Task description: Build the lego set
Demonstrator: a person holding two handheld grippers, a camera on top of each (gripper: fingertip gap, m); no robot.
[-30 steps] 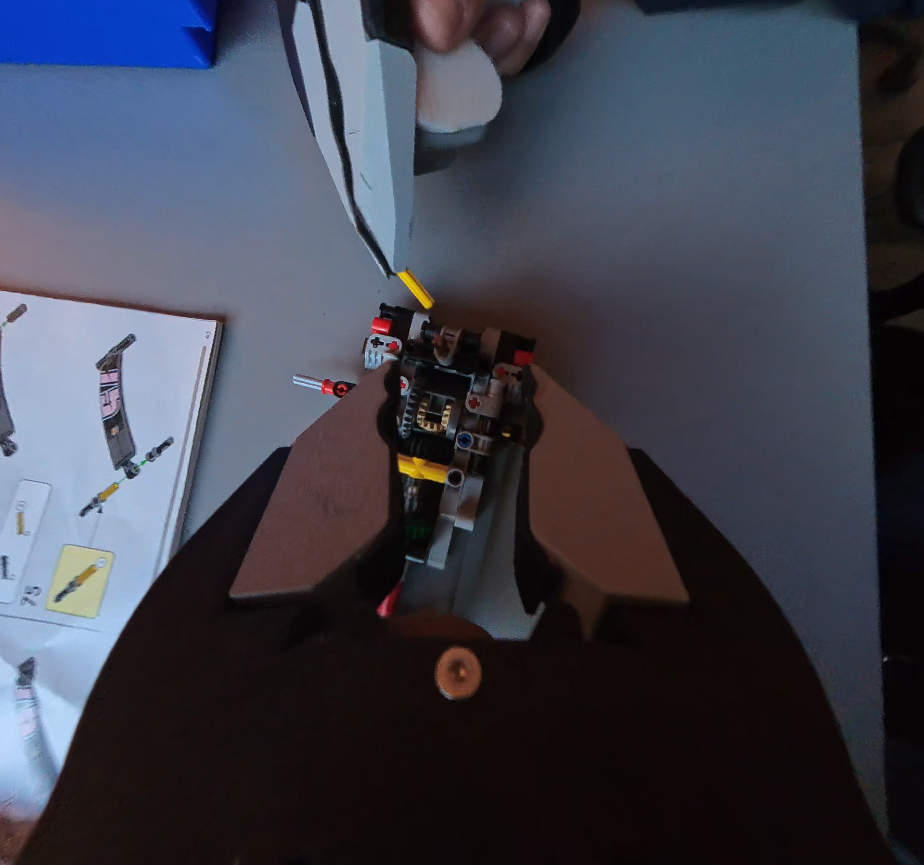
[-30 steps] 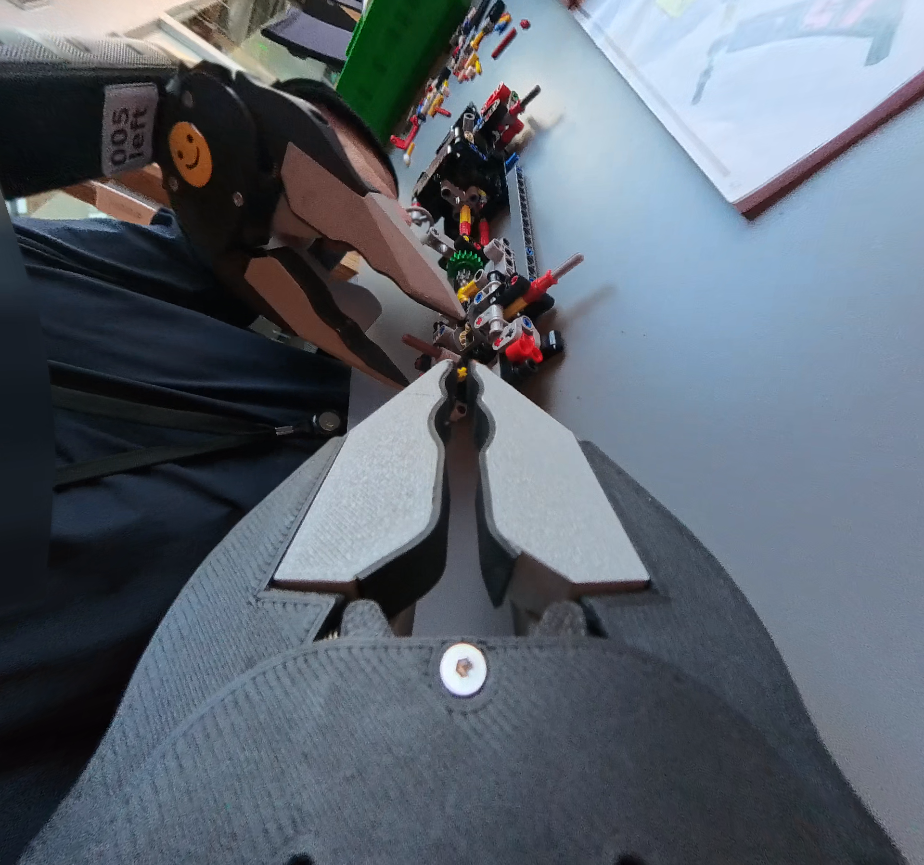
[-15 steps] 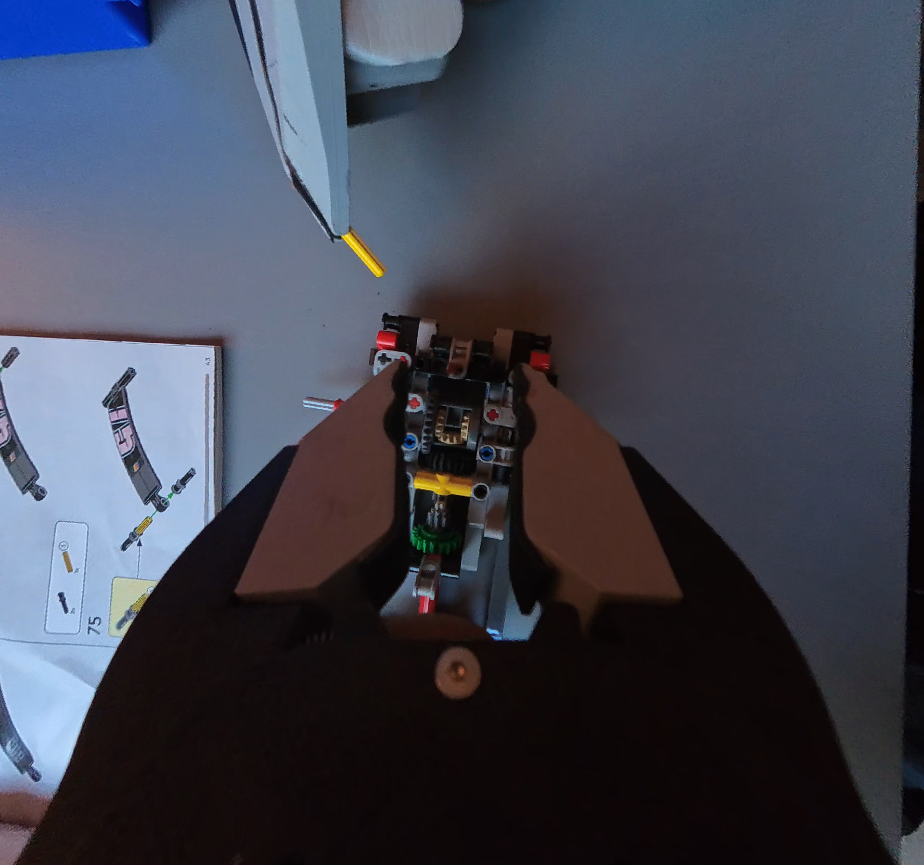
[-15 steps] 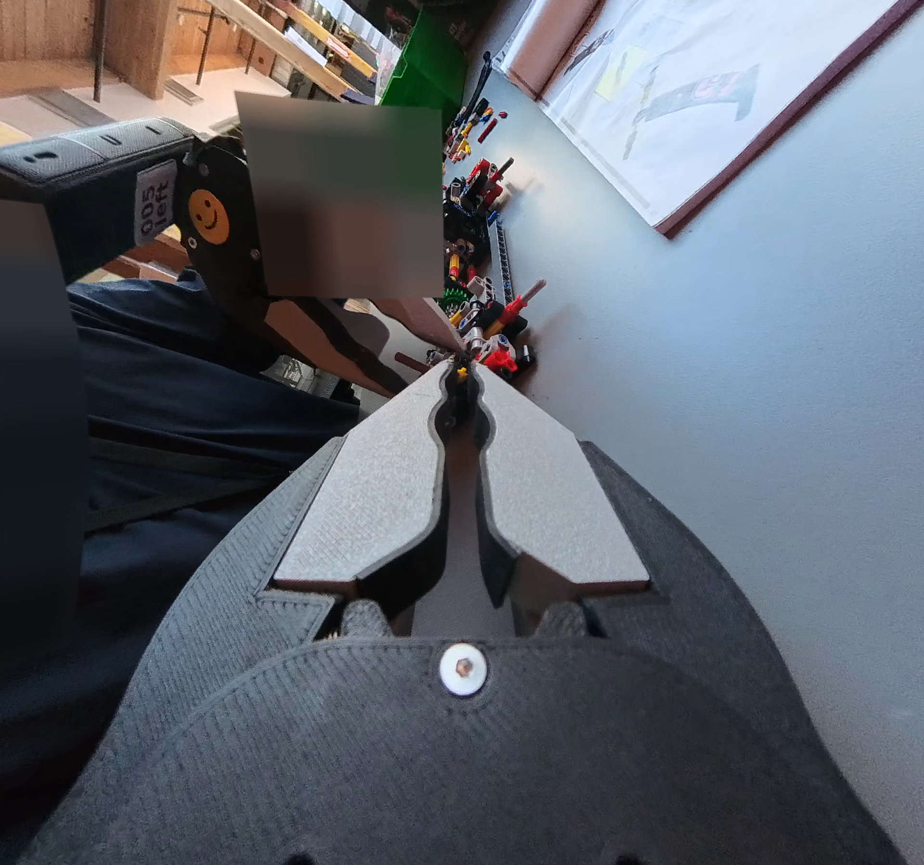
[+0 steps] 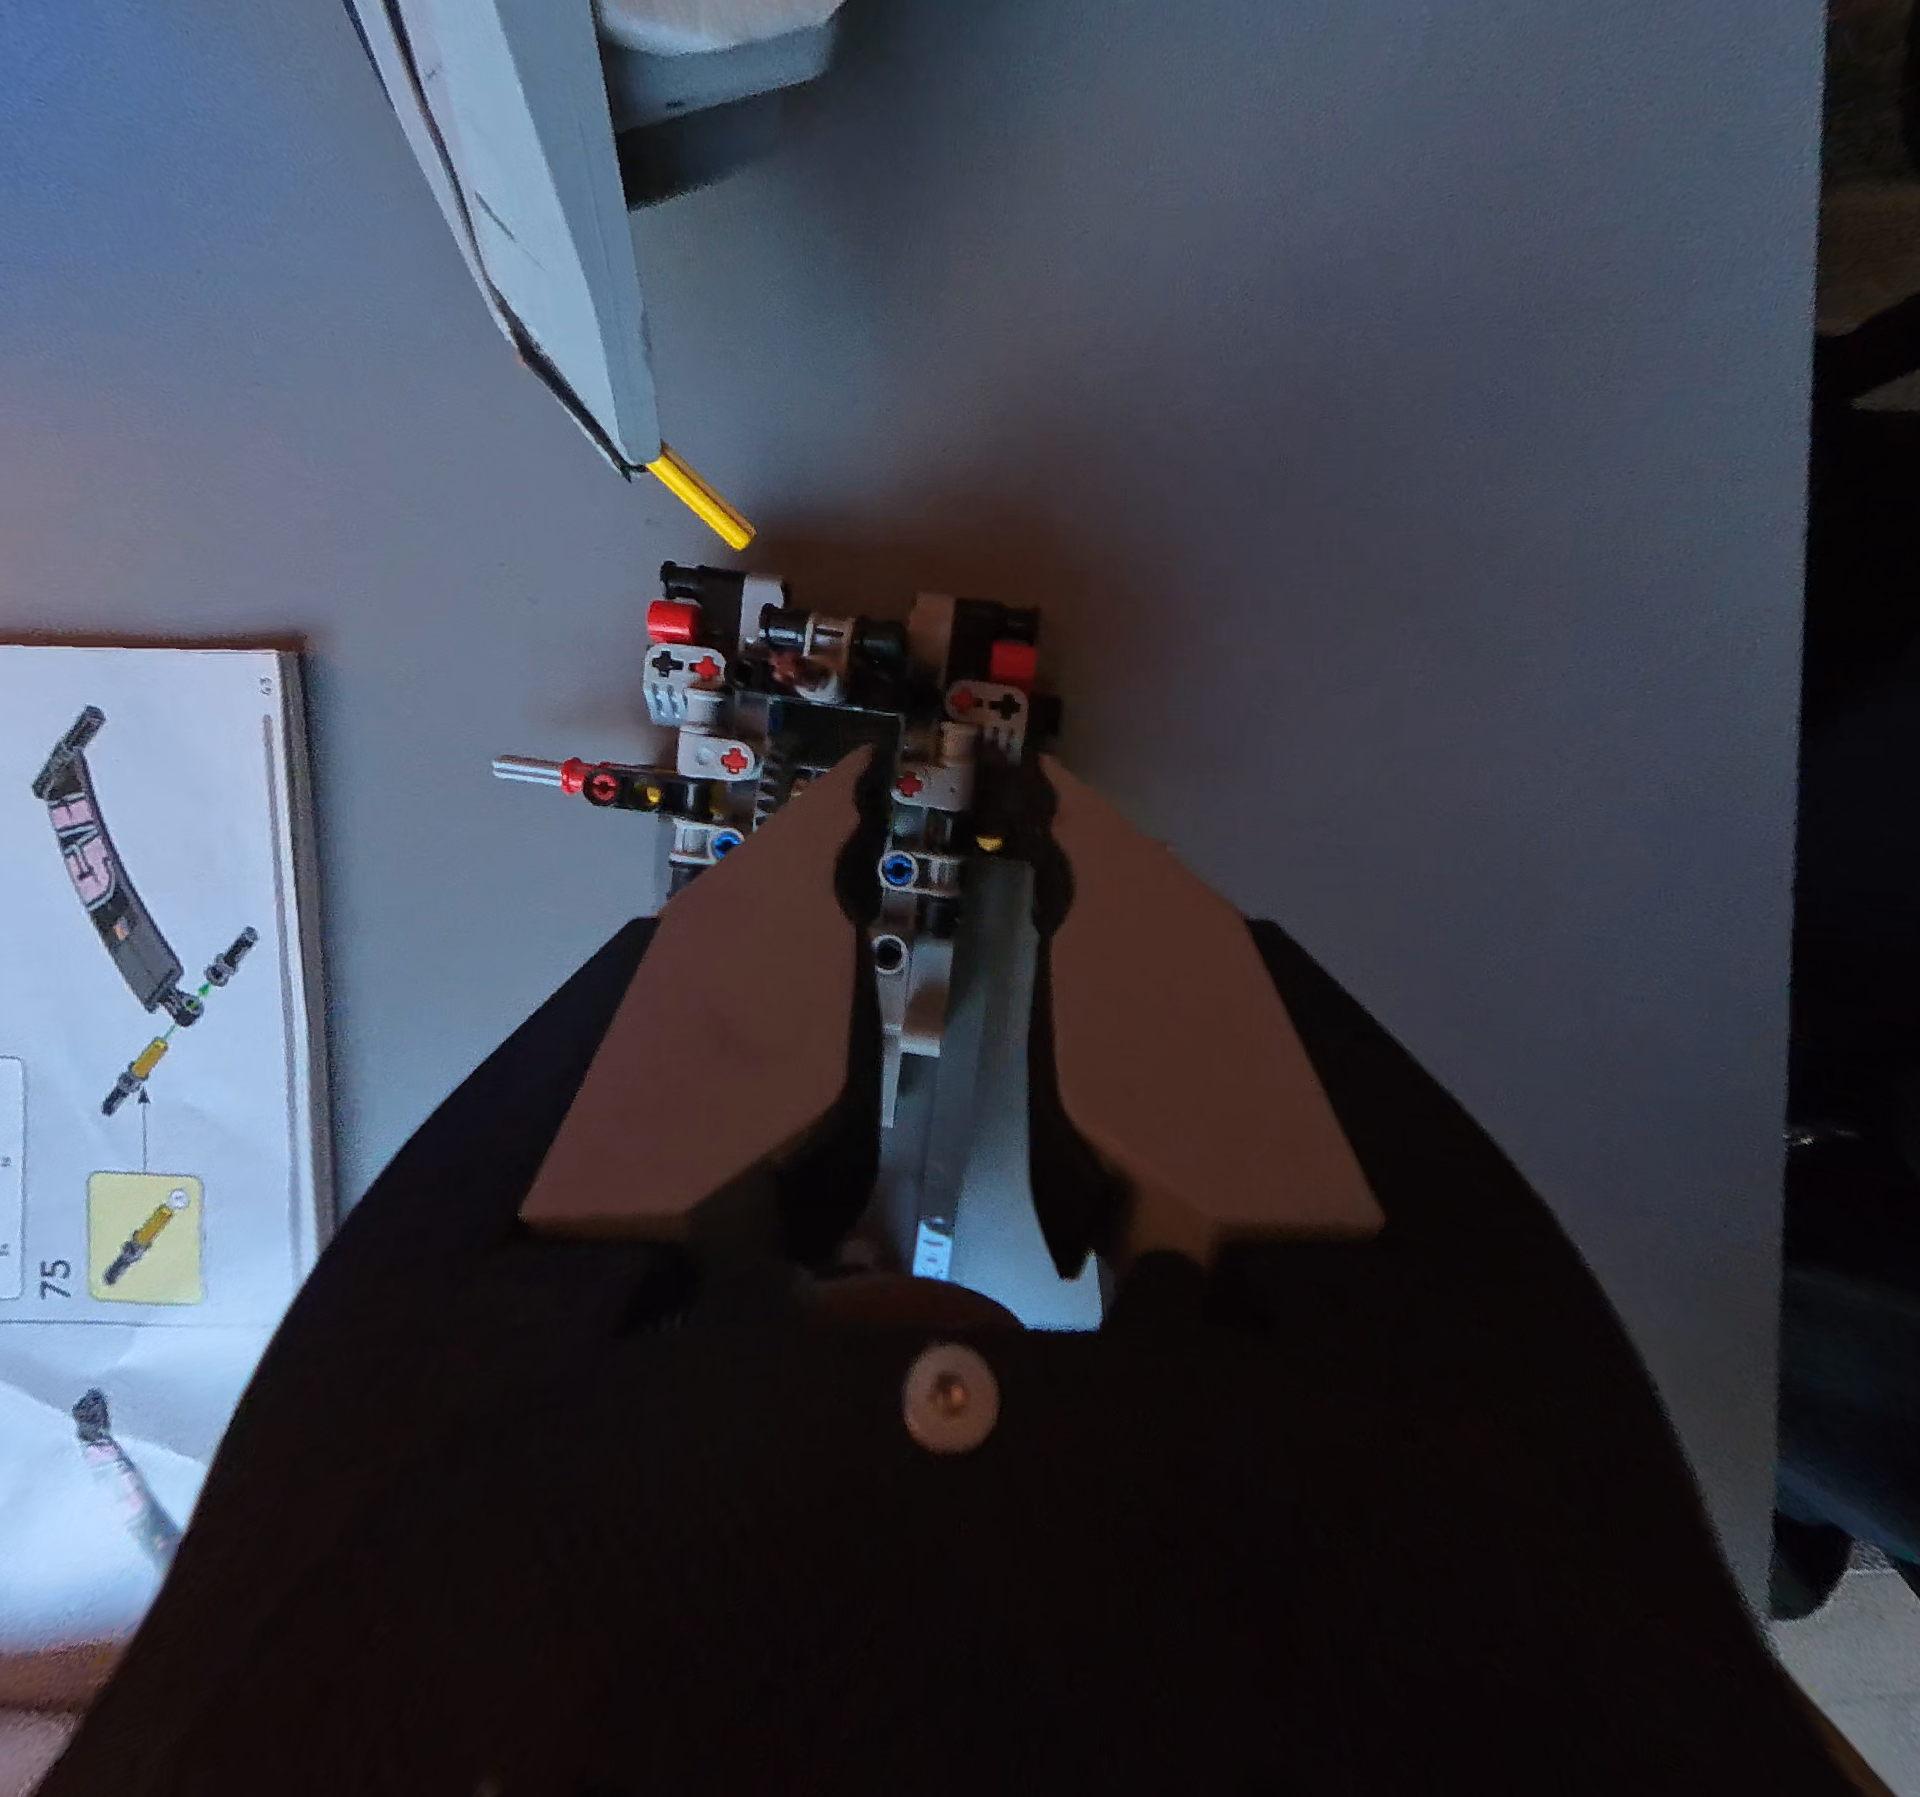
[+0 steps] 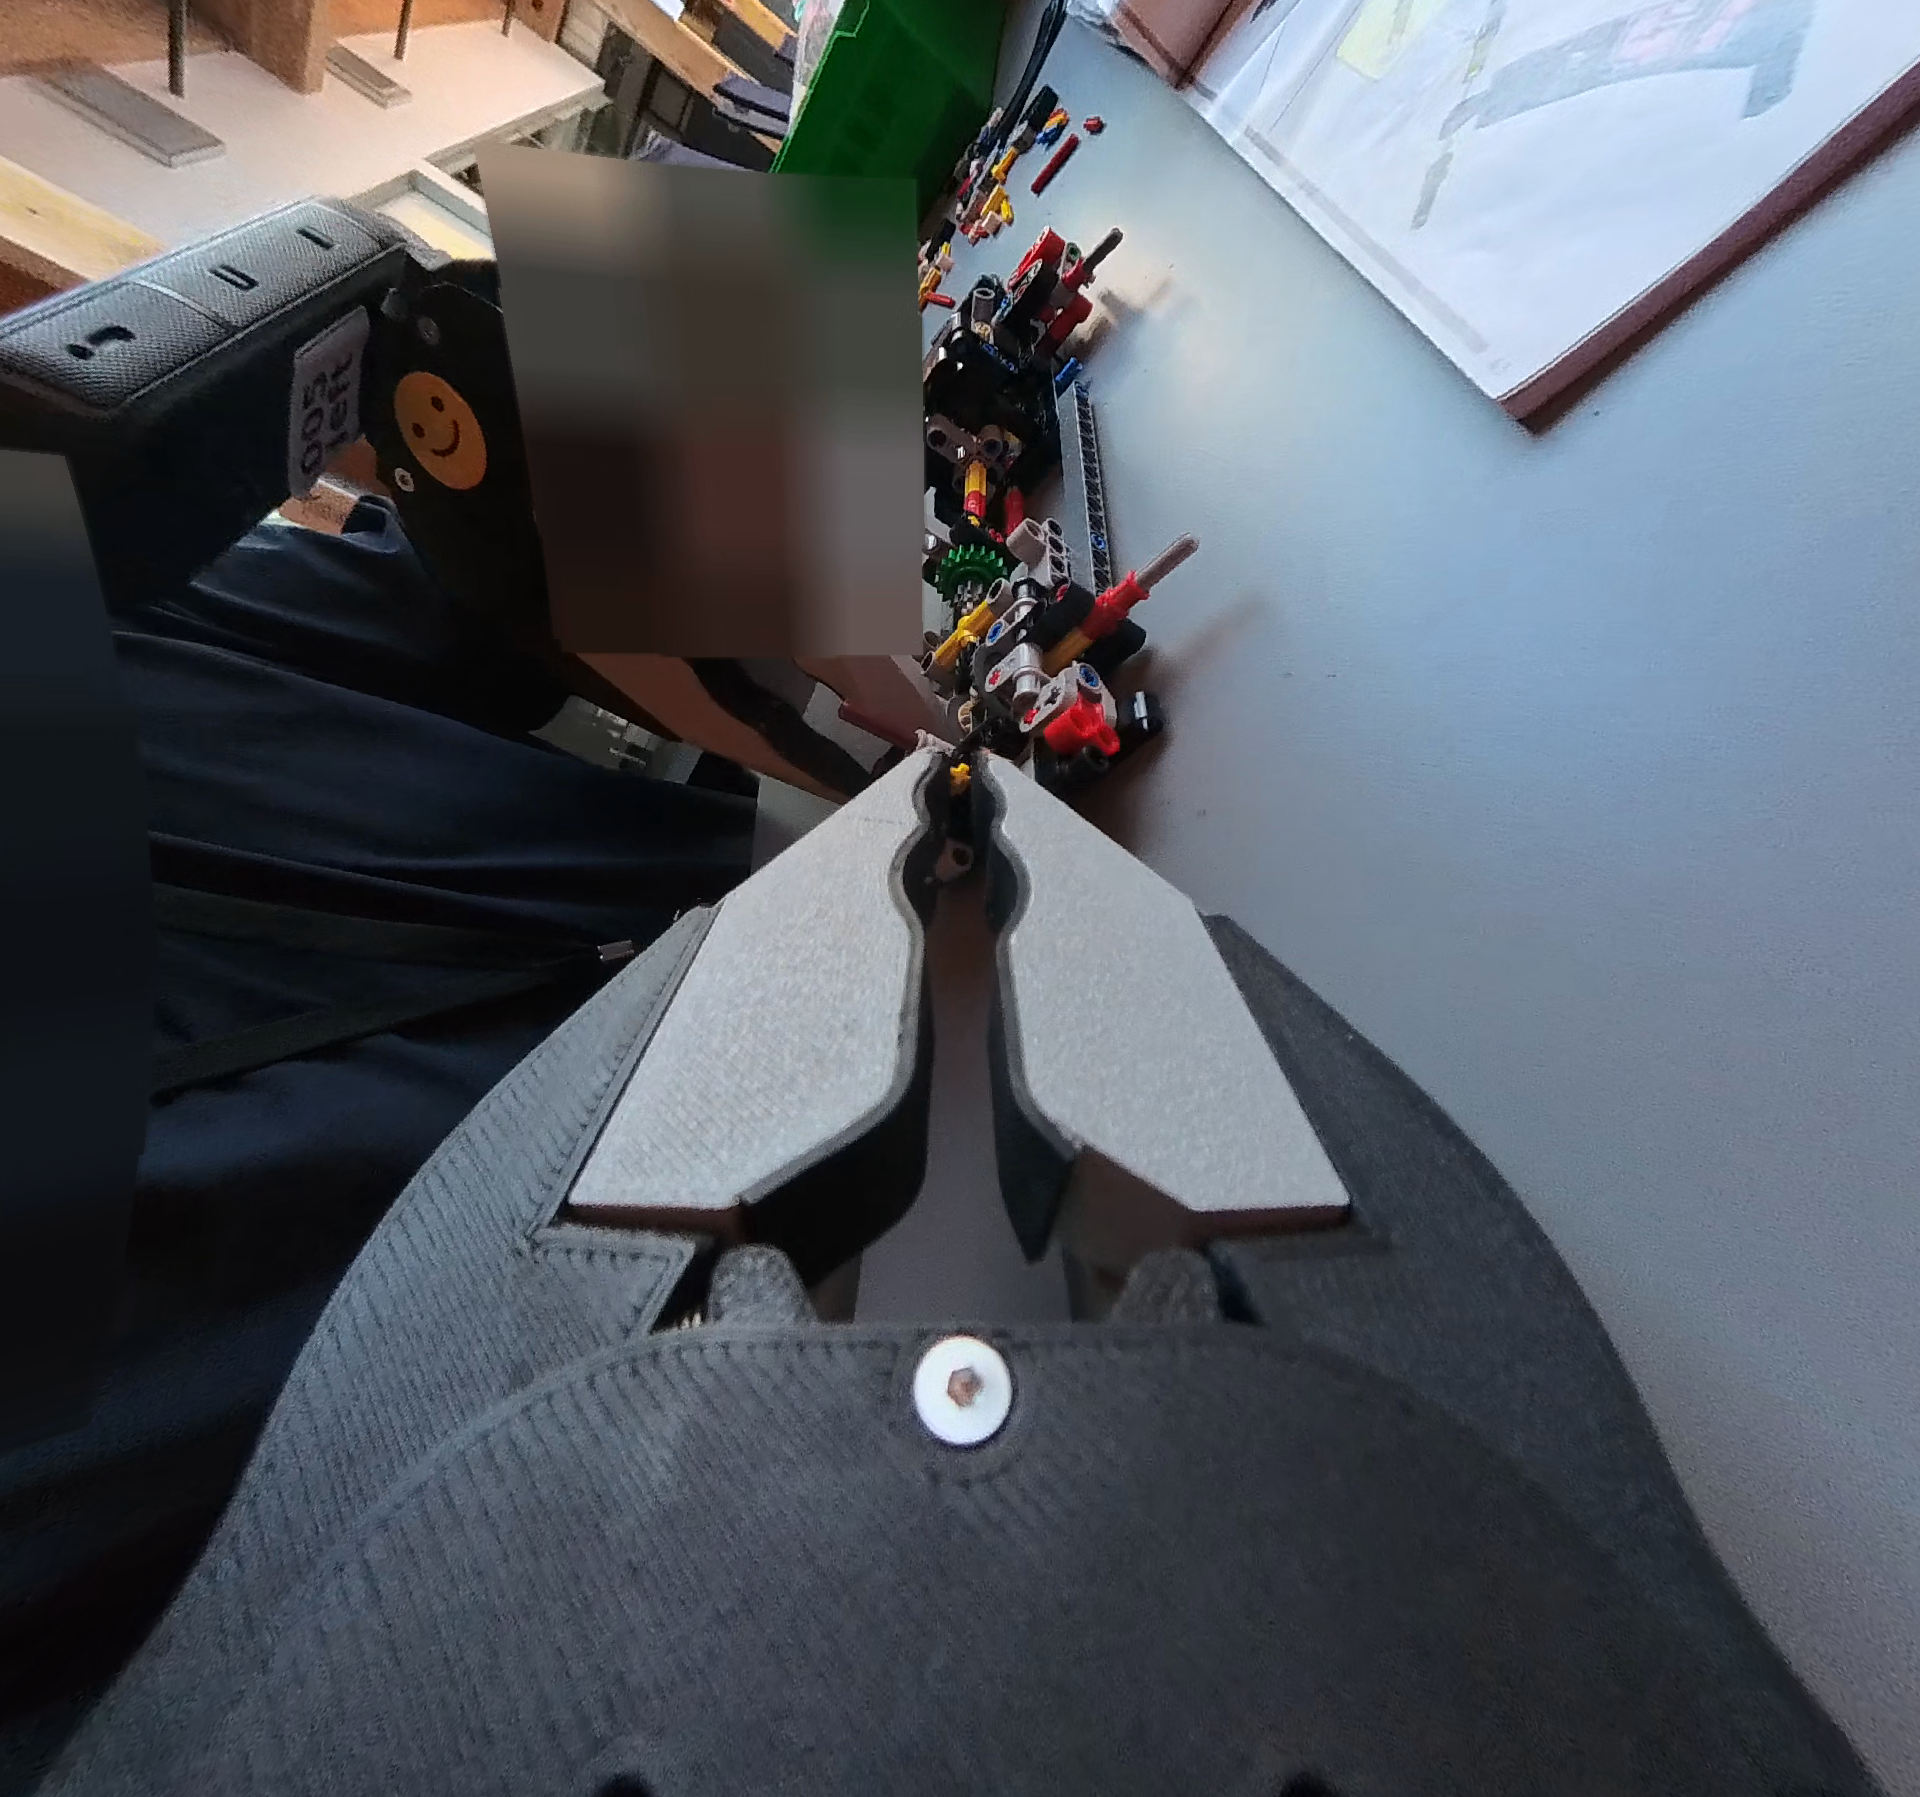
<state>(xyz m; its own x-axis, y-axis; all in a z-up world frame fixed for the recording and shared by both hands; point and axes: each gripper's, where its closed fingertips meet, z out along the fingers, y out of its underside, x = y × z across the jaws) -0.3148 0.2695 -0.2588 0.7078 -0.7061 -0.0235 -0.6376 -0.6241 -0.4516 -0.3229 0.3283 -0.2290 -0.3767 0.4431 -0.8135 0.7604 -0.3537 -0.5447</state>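
While I look through the left wrist view, my left gripper (image 5: 951,791) has its brown fingers (image 5: 748,926) closed around the right part of a toy brick model (image 5: 831,698) on the grey bench (image 5: 1351,397); whether both pads press on it I cannot tell for sure. The model is black and grey with red, blue and yellow pins, and a grey rod points out to its left. Just beyond it, my right gripper (image 5: 639,459) pinches a thin yellow stick (image 5: 701,498), its tip near the model but apart from it. An open booklet (image 5: 156,916) lies to the left.

From the right wrist view, the grey fingers (image 6: 810,968) are pressed together on the stick, only its yellow end (image 6: 958,777) showing. More loose bricks (image 6: 997,178) lie farther along the bench.
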